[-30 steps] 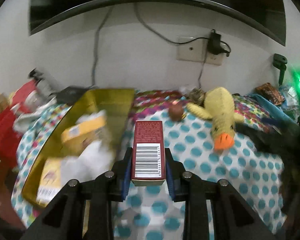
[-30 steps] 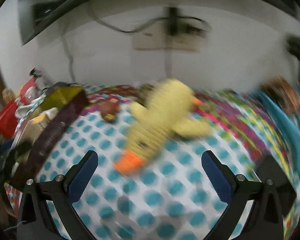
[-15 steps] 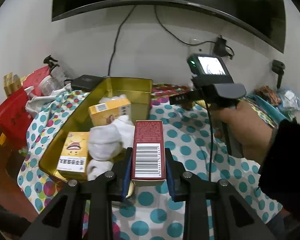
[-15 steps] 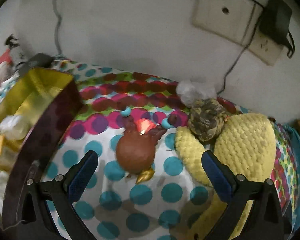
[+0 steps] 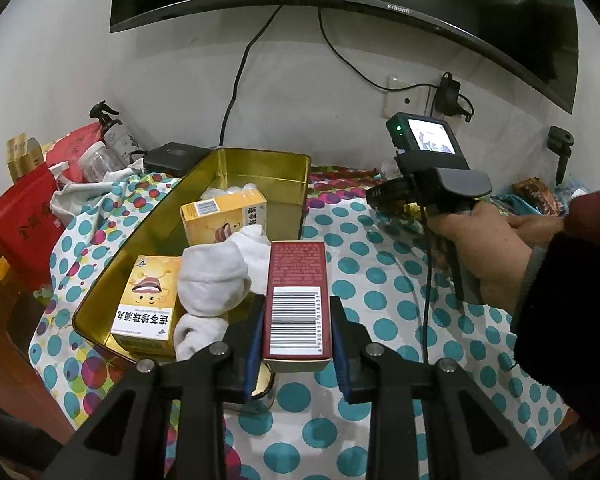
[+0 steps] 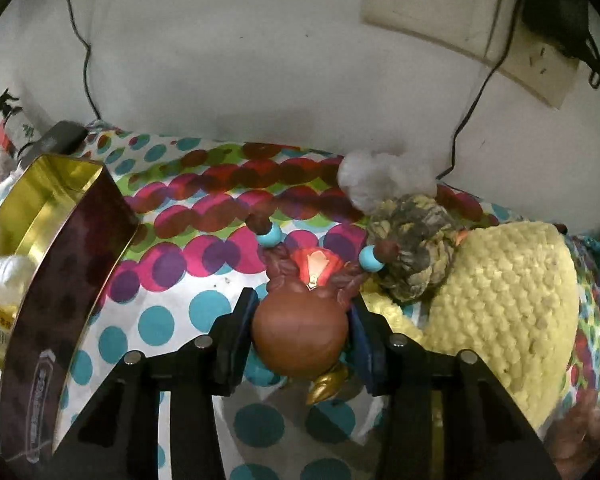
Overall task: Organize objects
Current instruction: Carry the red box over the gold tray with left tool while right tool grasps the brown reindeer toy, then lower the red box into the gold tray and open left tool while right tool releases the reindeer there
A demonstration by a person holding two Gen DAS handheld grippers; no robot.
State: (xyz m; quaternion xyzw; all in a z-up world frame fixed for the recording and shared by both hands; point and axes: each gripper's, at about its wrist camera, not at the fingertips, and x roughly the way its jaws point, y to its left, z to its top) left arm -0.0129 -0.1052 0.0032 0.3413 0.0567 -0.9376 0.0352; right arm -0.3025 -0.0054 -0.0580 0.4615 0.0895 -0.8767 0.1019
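My left gripper (image 5: 296, 344) is shut on a dark red box (image 5: 296, 300) with a barcode, held at the near right corner of a gold tin (image 5: 260, 168). The tin holds two yellow boxes (image 5: 148, 304) and white socks (image 5: 212, 280). My right gripper (image 6: 300, 340) is closed around a brown round figurine (image 6: 300, 336) with braids and blue beads, which rests on the dotted cloth. The right gripper's body and the hand on it show in the left wrist view (image 5: 432, 188). The tin's dark outer wall (image 6: 60, 280) stands to the left of the figurine.
A yellow knitted duck (image 6: 500, 300) and a rope ball (image 6: 412, 248) lie right of the figurine, with a white tuft (image 6: 380, 180) behind. Red bags (image 5: 24, 216) and bottles (image 5: 112, 136) crowd the left edge. Cables and a wall socket (image 6: 460, 12) are on the wall behind.
My right gripper moved in on the figurine and closed around it. My left gripper, still holding the red box, pulled back slightly by the tin's near corner.
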